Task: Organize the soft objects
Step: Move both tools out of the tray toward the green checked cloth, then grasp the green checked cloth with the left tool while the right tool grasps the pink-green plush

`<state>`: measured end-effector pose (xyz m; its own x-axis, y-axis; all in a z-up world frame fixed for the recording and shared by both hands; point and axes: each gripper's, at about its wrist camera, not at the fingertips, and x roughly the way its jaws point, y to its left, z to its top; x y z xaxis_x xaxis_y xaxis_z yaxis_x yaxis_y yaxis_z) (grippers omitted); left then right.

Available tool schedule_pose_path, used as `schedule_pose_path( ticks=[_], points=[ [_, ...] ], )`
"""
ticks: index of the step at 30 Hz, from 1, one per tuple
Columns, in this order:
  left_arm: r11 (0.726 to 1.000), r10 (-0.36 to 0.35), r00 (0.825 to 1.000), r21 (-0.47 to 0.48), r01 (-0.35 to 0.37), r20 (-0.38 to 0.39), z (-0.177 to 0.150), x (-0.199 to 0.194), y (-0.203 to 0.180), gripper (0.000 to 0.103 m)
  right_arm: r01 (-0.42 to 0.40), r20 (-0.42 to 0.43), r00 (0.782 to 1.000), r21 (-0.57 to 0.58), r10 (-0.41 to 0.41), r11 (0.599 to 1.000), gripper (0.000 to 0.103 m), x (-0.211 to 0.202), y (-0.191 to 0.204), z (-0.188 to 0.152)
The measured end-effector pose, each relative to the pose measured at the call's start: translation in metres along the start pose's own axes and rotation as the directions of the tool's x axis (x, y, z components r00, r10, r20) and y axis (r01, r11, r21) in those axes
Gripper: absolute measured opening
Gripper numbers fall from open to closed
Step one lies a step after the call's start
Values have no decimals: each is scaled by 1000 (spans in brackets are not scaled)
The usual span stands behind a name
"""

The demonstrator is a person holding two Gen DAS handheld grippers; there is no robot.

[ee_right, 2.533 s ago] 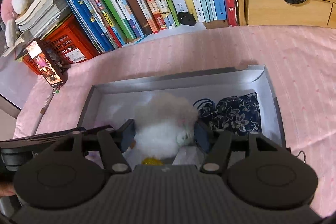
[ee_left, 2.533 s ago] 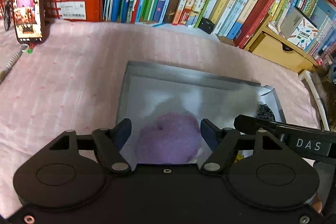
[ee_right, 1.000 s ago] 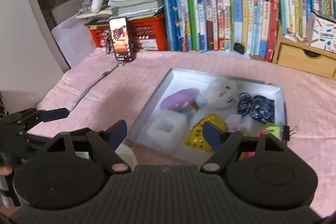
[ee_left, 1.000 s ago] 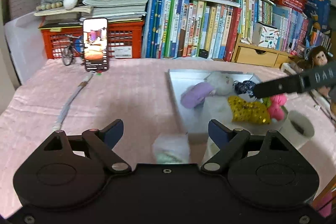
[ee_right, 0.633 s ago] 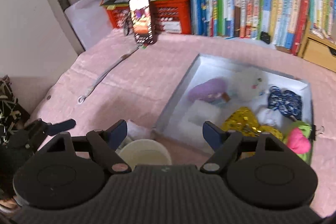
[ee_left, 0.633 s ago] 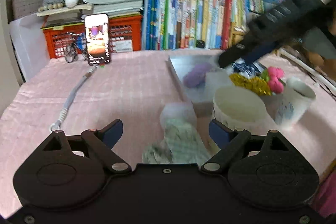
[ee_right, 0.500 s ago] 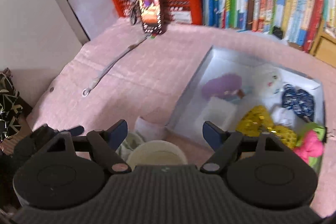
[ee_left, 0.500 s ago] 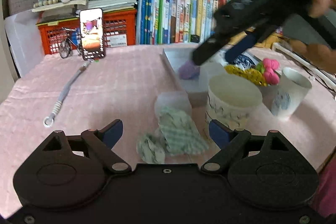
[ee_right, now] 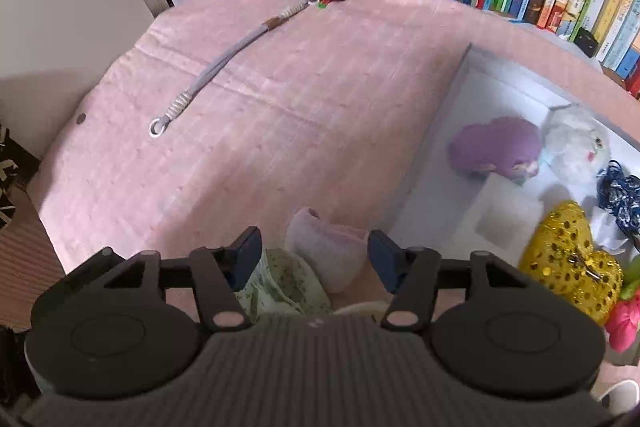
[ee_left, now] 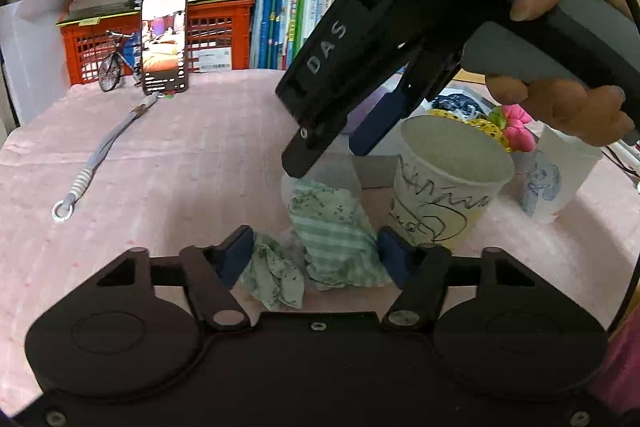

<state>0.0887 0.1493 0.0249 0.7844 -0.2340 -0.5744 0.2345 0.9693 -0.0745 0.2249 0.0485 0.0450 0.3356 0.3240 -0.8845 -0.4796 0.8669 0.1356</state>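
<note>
Paper cup (ee_left: 448,187) and box (ee_right: 460,131) flank the green cloth (ee_left: 336,227).

Cloth bundle (ee_left: 336,239) near the tablecloth's (ee_left: 180,155) front edge; paper cup (ee_left: 448,187) right of it; box (ee_right: 452,147) behind.
</note>
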Motion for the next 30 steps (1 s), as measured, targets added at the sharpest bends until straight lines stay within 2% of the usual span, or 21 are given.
schedule_pose_path(
  ticks=[4, 7, 8, 10, 11, 13, 18, 21, 23, 26, 28, 29, 30],
  points=[
    [999, 38, 999, 13, -38, 15, -3, 0, -1, 46, 30, -15, 999, -10, -30, 1000, 68, 10, 4, 3],
    [999, 35, 999, -1, -35, 21, -2, -2, 2, 40, 40, -24, 999, -13, -40, 999, 65, 14, 6, 5],
    [999, 34, 999, -5, -34, 22, -2, -3, 3, 38, 42, -26, 999, -15, -43, 999, 62, 16, 7, 6],
    [999, 33, 999, -8, -33, 25, -2, -5, 3, 34, 57, -23, 998, -21, -57, 998, 46, 17, 10, 5],
    [999, 33, 999, -8, -33, 26, -2, -6, 3, 34, 67, -21, 998, -26, -67, 997, 43, 17, 11, 5],
    [999, 35, 999, -3, -35, 26, -3, -8, 2, 33, 93, -7, 996, -29, -93, 995, 27, 15, 12, 4],
    [999, 46, 998, -16, -45, 32, -4, -12, 3, 31, 84, 45, 996, -34, -82, 996, 14, 2, 13, -3],
    [998, 65, 997, -24, -64, 41, -6, -20, 3, 30, 75, 83, 994, -55, -70, 996, 12, -7, 20, -9],
    [996, 78, 996, -35, -76, 46, -6, -25, 5, 30, 69, 97, 993, -84, -61, 994, 12, -10, 26, -11],
    [994, 96, 994, -53, -93, 50, -7, -32, 12, 30, 101, 112, 990, -109, -88, 989, 13, -10, 34, -10],
    [992, 111, 992, -64, -108, 51, -8, -36, 15, 30, 123, 114, 987, -109, -111, 986, 38, -8, 37, -7],
    [991, 121, 991, -70, -118, 50, -9, -37, 18, 30, 137, 110, 986, -104, -125, 985, 39, -7, 38, -5],
    [989, 131, 990, -76, -127, 49, -10, -38, 19, 30, 146, 103, 986, -104, -135, 984, 45, -4, 39, -3]
  ],
)
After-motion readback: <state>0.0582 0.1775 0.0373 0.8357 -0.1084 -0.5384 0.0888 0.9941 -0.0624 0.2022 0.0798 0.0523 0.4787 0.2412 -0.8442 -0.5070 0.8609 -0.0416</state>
